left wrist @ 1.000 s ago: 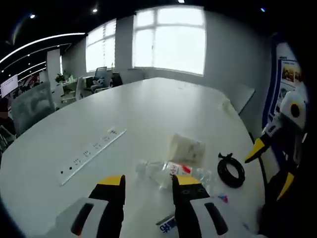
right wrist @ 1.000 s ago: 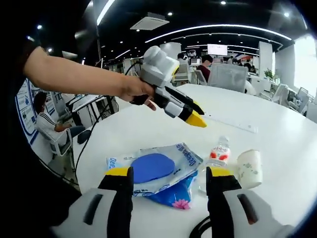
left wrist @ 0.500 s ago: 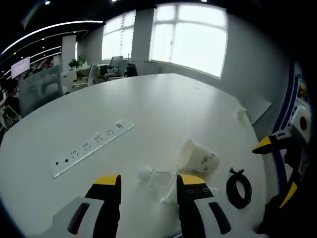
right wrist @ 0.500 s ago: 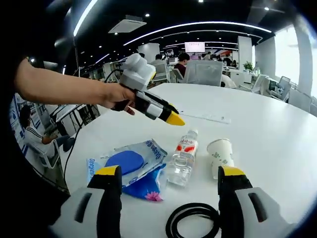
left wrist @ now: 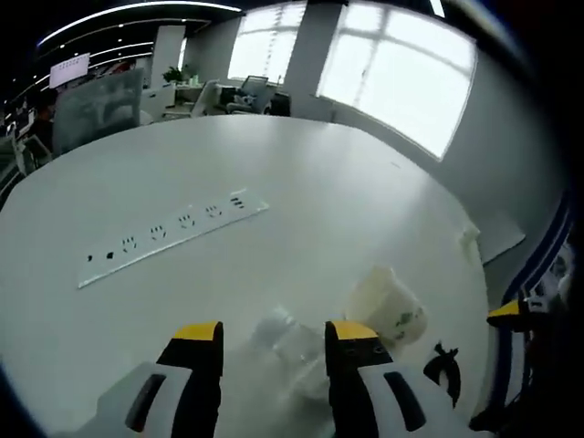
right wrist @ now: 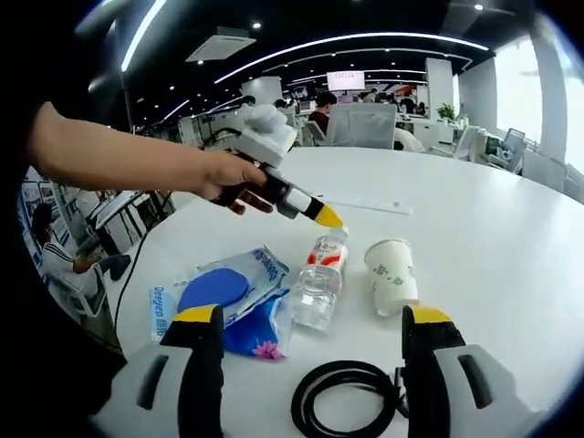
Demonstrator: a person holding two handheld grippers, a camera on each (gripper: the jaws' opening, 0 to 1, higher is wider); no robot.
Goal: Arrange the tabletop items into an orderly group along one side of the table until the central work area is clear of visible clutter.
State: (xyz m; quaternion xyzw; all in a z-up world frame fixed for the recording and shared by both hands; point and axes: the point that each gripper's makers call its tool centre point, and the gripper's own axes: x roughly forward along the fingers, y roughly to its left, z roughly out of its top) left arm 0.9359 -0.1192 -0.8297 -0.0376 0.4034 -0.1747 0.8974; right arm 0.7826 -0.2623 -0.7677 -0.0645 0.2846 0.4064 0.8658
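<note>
My left gripper (right wrist: 319, 213), jaws apart, hovers over the bottle (right wrist: 319, 274); my right gripper (right wrist: 310, 365) is open, holding nothing. Bottle, cup (right wrist: 392, 272), packets (right wrist: 224, 297) and cable (right wrist: 342, 397) lie clustered near one edge, nothing yet tidied. The left gripper view adds a power strip (left wrist: 173, 235) mid-table

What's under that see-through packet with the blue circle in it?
A darker blue packet with a pink flower pokes out from beneath the see-through packet. Only its lower edge shows; the rest is covered, so I cannot tell what it is. Both lie on the white table.
</note>
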